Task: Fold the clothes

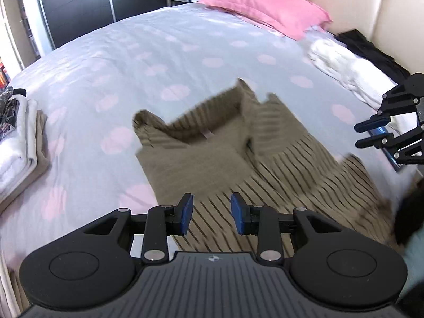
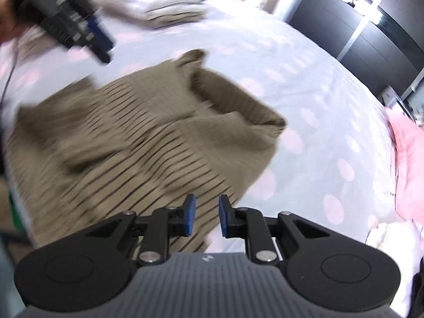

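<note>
Garment: a tan knitted sweater with thin dark stripes (image 1: 238, 159) lies spread on the bed, collar pointing away from us, one sleeve or side already turned in over the plain chest panel. We judge it only partly folded.

Bed: a pale grey duvet with pink dots (image 1: 132, 61) carries the sweater near its close edge, with a pink pillow (image 1: 267, 8) at the headboard end.

Left gripper (image 1: 212, 213): we hold it just above the striped hem; its blue-padded fingers (image 1: 186, 212) stand apart with nothing between them.

Right gripper (image 2: 206, 216): we hold it over the sweater's edge on the other side; fingers parted, narrower gap, grasping nothing.

Done so far: a stack of folded white and beige clothes (image 1: 23, 143) sits at the bed's left edge, which suggests several pieces are finished.

Left to do: the sweater needs its remaining side brought in and the body doubled over; a crumpled white garment (image 1: 341, 63) and a black garment (image 1: 371, 50) by the headboard look unfolded.

Motion blur: detail of the sweater's creases is unclear.
</note>
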Motion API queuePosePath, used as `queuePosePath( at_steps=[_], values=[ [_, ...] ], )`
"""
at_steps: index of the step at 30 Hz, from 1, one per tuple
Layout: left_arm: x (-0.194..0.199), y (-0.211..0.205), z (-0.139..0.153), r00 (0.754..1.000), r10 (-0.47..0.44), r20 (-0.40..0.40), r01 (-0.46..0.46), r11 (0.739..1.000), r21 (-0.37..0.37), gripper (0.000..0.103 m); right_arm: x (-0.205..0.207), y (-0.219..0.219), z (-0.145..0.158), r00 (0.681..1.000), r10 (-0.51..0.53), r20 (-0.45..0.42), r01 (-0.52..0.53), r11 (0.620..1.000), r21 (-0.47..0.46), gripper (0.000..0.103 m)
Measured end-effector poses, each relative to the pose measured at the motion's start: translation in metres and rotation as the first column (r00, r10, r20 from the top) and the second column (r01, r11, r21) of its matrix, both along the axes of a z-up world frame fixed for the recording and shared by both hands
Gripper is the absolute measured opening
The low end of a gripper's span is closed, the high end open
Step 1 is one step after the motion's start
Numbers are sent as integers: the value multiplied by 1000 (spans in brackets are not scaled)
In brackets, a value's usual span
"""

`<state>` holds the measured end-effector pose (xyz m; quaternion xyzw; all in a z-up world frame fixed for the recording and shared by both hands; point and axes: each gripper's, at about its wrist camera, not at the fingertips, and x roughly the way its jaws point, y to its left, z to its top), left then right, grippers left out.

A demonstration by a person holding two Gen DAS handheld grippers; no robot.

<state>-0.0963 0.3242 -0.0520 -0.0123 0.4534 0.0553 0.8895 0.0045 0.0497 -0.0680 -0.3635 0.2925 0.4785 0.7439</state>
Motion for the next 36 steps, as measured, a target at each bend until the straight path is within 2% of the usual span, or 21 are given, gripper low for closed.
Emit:
queuePosePath(
  at_steps=[3,5,9,11,14,18,24,26,29,30,33,34,36],
  values=[
    [23,11,-10,1000,8,-1,-8,1000,-23,29,33,15,0,997,-70,-45,72,997,41,20],
    [40,18,-19,1000,2,-8,-3,998,-56,29,51,30,-6,993,-90,-78,94,994,57,20],
    [77,32,-43,999,6,-37,-8,998,-62,29,89,58,-17,981,-128,-145,141,986,84,19],
    [93,39,-55,999,8,-49,-13,995,-96,28,107,72,-23,973,-145,-178,164,982,97,19],
    [113,45,-71,998,-4,-62,-3,994,-108,27,135,94,-32,959,-170,-228,200,973,114,15],
    [136,56,-81,999,-4,-39,0,995,-101,27,152,120,-56,957,-154,-246,181,979,92,14],
    [169,78,-95,997,65,-34,-68,994,-81,27,188,146,-83,925,-221,-308,258,962,86,14],
    [173,87,-96,993,113,-26,-115,990,-80,27,196,149,-84,918,-252,-307,293,952,94,15],
    [169,99,-87,988,157,12,-154,981,-116,27,207,145,-76,903,-278,-329,334,934,127,15],
    [165,101,-81,987,161,29,-156,981,-118,27,210,142,-72,898,-279,-340,342,929,143,17],
    [149,107,-64,984,164,73,-154,979,-132,29,212,126,-54,898,-268,-349,345,921,180,41],
    [142,109,-59,983,167,77,-155,978,-141,30,212,120,-48,899,-265,-350,345,919,191,41],
    [129,114,-51,983,170,74,-157,975,-155,40,211,108,-39,895,-263,-360,344,920,185,41]
  ],
)
